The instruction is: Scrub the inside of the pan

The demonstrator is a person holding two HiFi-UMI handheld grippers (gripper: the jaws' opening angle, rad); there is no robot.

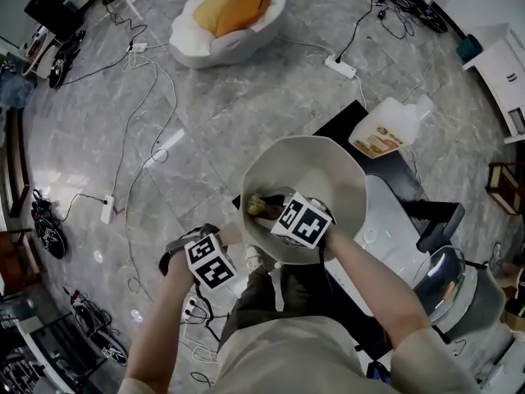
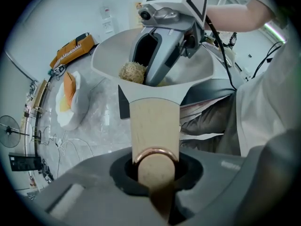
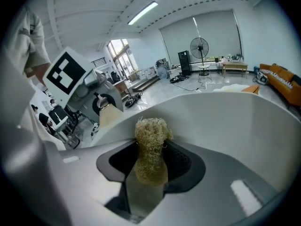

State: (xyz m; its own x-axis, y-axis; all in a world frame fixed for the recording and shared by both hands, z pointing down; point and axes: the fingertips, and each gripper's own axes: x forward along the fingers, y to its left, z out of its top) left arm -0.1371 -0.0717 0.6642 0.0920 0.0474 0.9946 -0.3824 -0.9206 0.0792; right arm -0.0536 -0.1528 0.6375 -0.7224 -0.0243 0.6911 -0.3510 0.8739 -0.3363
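A pale pan [image 1: 316, 167] with a wooden handle [image 2: 154, 126] is held up over the floor. My left gripper [image 1: 212, 261] points down and is shut on the handle's end [image 2: 155, 166], where a copper ring sits between its jaws. My right gripper [image 1: 283, 212] reaches into the pan and is shut on a straw-coloured fibre scrubber [image 3: 151, 145]. The scrubber [image 1: 261, 206] rests low against the pan's inner wall [image 3: 225, 121] on the handle side. In the left gripper view the scrubber [image 2: 132, 72] shows beside the right gripper's fingers [image 2: 157, 55].
A detergent bottle [image 1: 390, 125] lies on a black table [image 1: 353, 121] just beyond the pan. A glass-lidded pot [image 1: 447, 277] stands at the right. A white seat with orange cushions [image 1: 230, 15], a power strip [image 1: 340, 66] and cables lie on the marble floor.
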